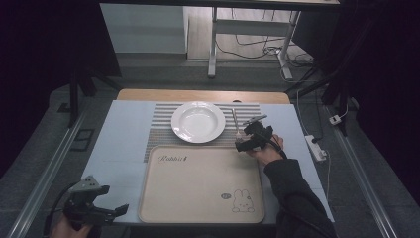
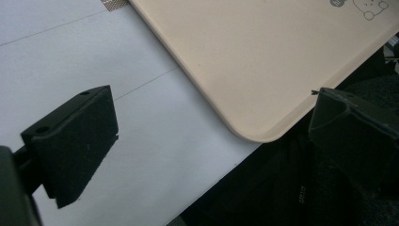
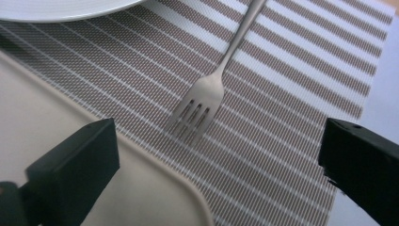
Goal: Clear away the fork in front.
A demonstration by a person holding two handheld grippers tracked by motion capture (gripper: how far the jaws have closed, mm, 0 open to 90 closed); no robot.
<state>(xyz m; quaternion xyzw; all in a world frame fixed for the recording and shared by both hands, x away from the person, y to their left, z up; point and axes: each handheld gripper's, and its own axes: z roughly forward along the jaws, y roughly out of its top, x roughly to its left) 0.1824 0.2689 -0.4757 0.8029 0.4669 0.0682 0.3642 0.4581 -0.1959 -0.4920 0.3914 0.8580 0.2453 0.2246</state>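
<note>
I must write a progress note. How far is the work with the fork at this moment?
Nothing looks done yet: the fork lies flat on the striped placemat, beside the white plate, untouched. In hand: the right gripper hovers open just over the fork's tines. The left gripper waits open at the beige tray's near left corner. Grasping and moving the fork remain.

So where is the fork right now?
The fork lies on the striped placemat, just right of the white plate in the high view, tines toward the beige tray, before the open right gripper.
</note>
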